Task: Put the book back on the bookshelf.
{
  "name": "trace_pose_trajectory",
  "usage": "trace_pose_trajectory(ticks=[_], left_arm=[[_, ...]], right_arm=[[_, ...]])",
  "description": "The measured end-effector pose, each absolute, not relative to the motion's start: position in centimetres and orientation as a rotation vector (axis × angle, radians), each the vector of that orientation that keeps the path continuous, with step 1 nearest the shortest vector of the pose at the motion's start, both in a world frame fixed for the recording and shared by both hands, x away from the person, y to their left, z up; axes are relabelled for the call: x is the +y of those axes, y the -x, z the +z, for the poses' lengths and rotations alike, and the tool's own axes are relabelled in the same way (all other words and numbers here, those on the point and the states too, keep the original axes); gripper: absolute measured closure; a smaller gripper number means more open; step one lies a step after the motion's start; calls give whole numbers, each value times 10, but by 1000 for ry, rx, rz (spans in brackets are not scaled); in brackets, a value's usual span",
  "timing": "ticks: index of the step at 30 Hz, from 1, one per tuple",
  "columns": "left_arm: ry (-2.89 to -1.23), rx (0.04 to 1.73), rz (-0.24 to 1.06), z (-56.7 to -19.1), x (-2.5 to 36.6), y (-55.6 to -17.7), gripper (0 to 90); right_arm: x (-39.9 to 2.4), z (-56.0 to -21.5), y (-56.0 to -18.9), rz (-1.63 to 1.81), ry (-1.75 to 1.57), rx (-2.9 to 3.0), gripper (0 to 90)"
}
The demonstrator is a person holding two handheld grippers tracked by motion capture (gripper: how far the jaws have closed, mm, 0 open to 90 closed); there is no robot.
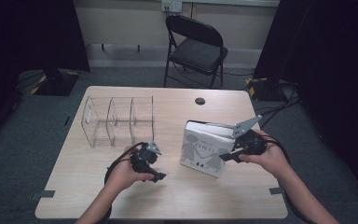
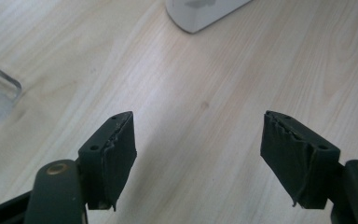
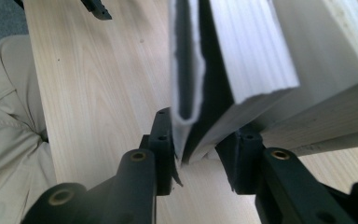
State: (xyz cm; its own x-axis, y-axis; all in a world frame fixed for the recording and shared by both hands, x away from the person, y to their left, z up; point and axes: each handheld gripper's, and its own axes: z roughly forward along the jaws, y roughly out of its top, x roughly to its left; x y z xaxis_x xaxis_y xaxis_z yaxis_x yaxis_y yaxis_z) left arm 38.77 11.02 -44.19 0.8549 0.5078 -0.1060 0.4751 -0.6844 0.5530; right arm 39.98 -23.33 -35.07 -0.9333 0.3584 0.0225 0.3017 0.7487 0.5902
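Book [image 1: 204, 149] sits right of centre in the high view, propped up on the wooden table [image 1: 177, 196] with its white cover and little grey figures facing the camera. Right gripper [image 1: 227, 156] is at its right edge, and in the right gripper view the jaws straddle the cover and a chunk of pages [image 3: 256, 51]. The left pad [image 3: 164, 140] touches the cover while the other one sits just beside the pages, so it looks like a loose hold, not a firm clamp. Left gripper [image 1: 158, 176] hovers lower centre over bare table, jaws wide apart with nothing between them. Clear divided organizer [image 1: 116, 121] stands at upper left, well apart from the book
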Motion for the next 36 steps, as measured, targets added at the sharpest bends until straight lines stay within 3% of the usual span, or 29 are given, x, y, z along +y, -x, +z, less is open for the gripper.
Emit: trace_pose_trajectory(ticks=[25,33,36], left_arm=[[-2526,646,105,-390,81,-420,235],[-2533,621,99,-382,73,-427,238],[-2515,607,94,-378,69,-433,235]], right_arm=[[-239,-355,-400,901,-616,2848,539],[-245,-365,-400,883,-667,2825,415],[-247,-368,-400,893,-680,2815,423]])
